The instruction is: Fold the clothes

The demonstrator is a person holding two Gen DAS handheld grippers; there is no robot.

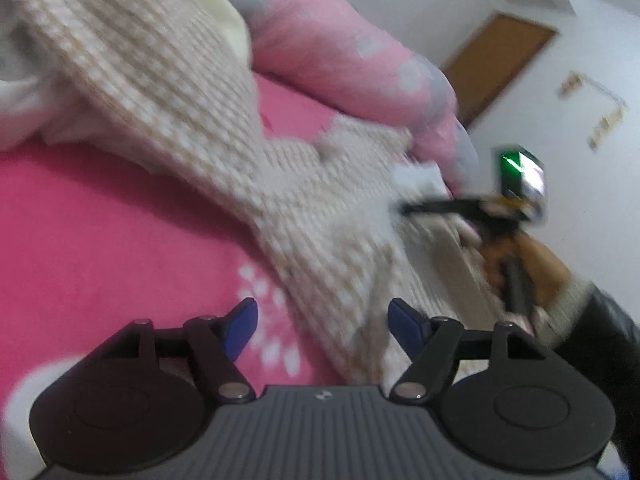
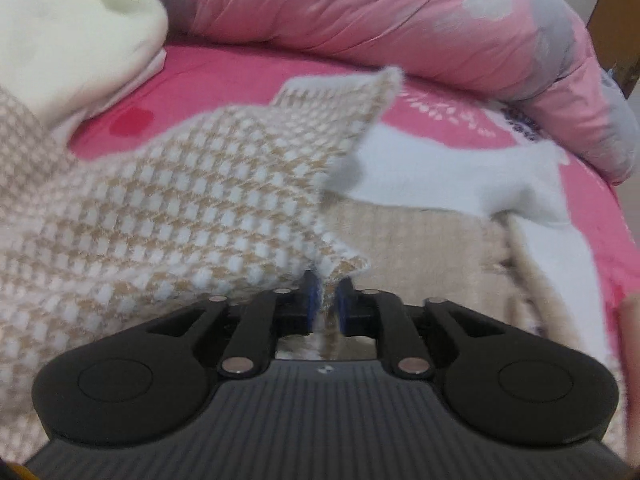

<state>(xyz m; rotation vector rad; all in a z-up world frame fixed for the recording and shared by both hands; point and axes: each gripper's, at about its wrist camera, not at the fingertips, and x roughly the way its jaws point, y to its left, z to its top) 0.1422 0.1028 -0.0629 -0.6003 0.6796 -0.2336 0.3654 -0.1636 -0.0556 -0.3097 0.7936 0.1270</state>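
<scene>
A beige-and-white checked knit garment [image 1: 208, 120] lies stretched across the pink bed sheet [image 1: 100, 240]. My left gripper [image 1: 324, 326] hovers over its lower stretch, jaws wide apart, the blue pads [image 1: 240, 328] touching nothing. In the right wrist view the same garment [image 2: 180, 200] rises to my right gripper [image 2: 326, 300], whose blue pads [image 2: 310, 300] pinch a corner of the knit. Its plain beige inner side [image 2: 420, 248] and white lining [image 2: 460, 168] show beyond. The left wrist view shows the right gripper [image 1: 404, 208] at the garment's far edge, blurred.
A rolled pink and grey quilt [image 2: 400, 20] runs along the far side of the bed. A cream-coloured cloth [image 2: 68, 32] lies at the upper left. A hand and dark sleeve [image 1: 592, 320] hold the right gripper. A white wall and brown door [image 1: 500, 64] stand behind.
</scene>
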